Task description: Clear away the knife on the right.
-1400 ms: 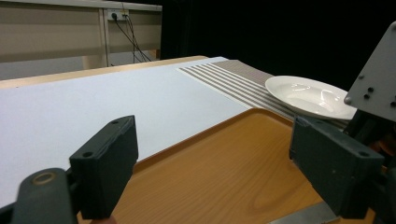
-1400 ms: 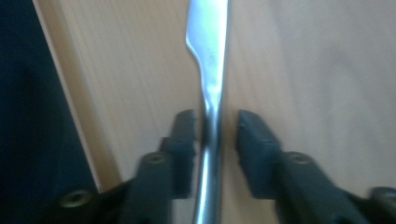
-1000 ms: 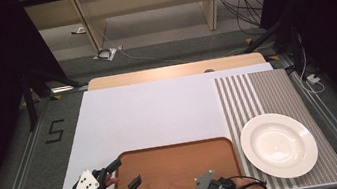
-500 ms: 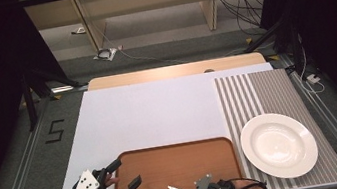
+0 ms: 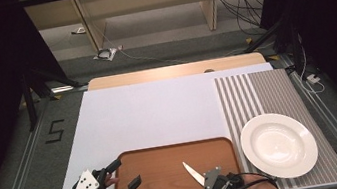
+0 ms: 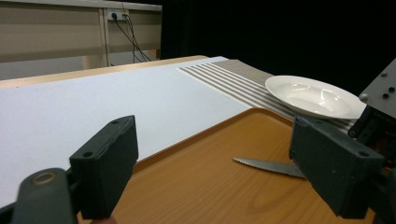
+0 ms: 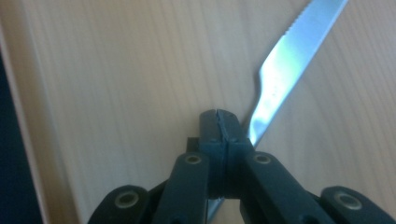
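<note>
A table knife [image 5: 193, 172] with a serrated blade sits over the brown wooden tray [image 5: 162, 166], its tip pointing away and to the left. My right gripper [image 5: 205, 184] is shut on the knife [image 7: 285, 60] near where blade meets handle, low above the tray [image 7: 116, 70]. The jaws press together, and the blade runs out past them to the upper right. My left gripper [image 5: 126, 173] hovers open at the tray's left edge with nothing between its jaws. From the left gripper [image 6: 222, 172] the knife [image 6: 266, 165] lies ahead on the tray [image 6: 201, 186].
A white plate [image 5: 278, 144] rests on a grey striped mat [image 5: 253, 97] right of the tray. A white sheet [image 5: 149, 112] covers the table beyond the tray. Dark curtains and cables stand past the table's far edge.
The knife's blade has swung from pointing left to pointing farther away, and moved a little forward with the right gripper. The left gripper has stayed in place.
</note>
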Demonstrator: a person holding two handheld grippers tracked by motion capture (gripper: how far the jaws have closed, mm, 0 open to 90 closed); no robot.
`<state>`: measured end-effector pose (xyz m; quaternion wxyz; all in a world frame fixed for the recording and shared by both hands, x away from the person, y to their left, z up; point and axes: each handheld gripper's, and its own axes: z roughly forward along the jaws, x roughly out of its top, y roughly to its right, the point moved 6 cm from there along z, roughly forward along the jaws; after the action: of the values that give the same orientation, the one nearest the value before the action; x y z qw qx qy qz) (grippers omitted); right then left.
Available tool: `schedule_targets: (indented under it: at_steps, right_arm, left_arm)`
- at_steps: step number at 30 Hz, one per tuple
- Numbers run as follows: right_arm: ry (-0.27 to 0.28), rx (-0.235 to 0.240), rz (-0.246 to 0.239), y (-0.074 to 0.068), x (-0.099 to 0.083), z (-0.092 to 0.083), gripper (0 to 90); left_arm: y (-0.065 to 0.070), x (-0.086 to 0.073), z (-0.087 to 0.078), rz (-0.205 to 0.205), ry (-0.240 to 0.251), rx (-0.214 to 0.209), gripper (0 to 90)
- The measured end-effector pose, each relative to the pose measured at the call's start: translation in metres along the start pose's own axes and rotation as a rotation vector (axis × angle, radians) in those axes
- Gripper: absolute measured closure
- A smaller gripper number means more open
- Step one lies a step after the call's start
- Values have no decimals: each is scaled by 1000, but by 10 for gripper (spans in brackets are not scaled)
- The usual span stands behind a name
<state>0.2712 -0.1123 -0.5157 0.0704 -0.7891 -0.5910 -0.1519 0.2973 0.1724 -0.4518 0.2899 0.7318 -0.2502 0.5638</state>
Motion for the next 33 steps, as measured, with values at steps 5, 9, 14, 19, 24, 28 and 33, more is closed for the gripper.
schedule_targets:
  at_steps: [5,9,14,19,24,28,33]
  right_arm:
    - [-1,-15,29,5,-7,-2,900]
    - [-5,-21,39,8,-11,-4,900]
    - [-7,-29,61,11,-14,-5,900]
    - [-10,-42,67,15,-20,-6,900]
    - [-11,-44,90,17,-26,-9,900]
    - [-10,-46,99,18,-29,-10,900]
    - [-11,-49,117,20,-35,-12,900]
  left_arm:
    - [0,0,0,-2,1,0,156]
    - [0,0,0,-3,1,0,156]
    - [0,0,0,-3,1,0,156]
    - [0,0,0,-4,2,0,156]
    - [0,0,0,-3,2,0,156]
    - [0,0,0,-3,3,0,156]
    - [0,0,0,-1,1,0,156]
